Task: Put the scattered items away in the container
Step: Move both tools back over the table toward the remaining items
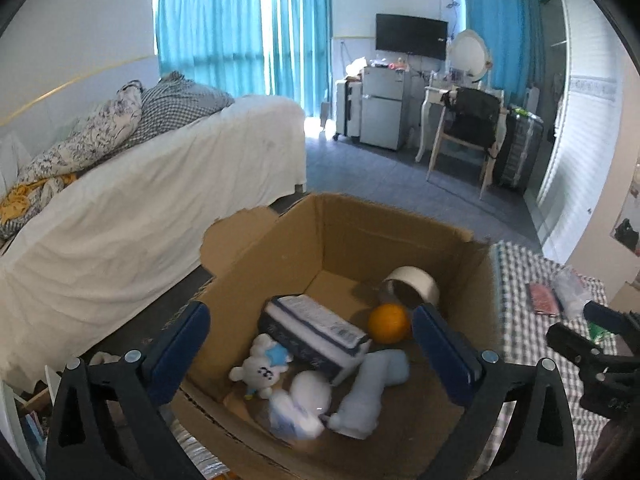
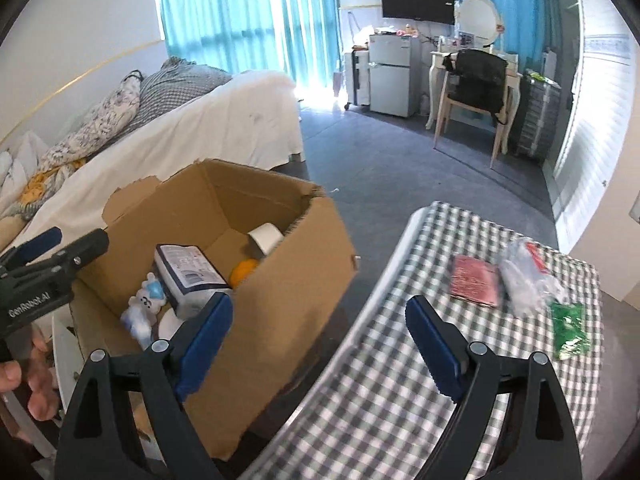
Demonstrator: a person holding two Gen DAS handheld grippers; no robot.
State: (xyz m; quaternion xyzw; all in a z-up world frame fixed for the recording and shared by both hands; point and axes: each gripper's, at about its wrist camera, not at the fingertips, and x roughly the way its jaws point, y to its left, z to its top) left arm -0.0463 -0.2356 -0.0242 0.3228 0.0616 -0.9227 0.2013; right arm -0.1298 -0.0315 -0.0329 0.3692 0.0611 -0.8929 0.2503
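A cardboard box (image 1: 352, 240) is seen standing just beside the checked worktop (image 2: 400, 380), and most of the tidying appears done. Inside it lie a tissue pack (image 1: 316, 328), a pale blue soft toy (image 1: 372, 388), a roll of tape (image 1: 412, 284), a small white plush figure (image 1: 260, 368) and an orange (image 1: 389, 323). Three things are left on the worktop, well apart from the box: a clear plastic bag (image 2: 528, 276), a red booklet (image 2: 476, 280) and a green packet (image 2: 570, 328). The left claw (image 1: 312, 356) is held wide and empty over the box; the right claw (image 2: 320, 344) is spread wide too, nothing gripped, over the worktop's edge, so these three are judged next.
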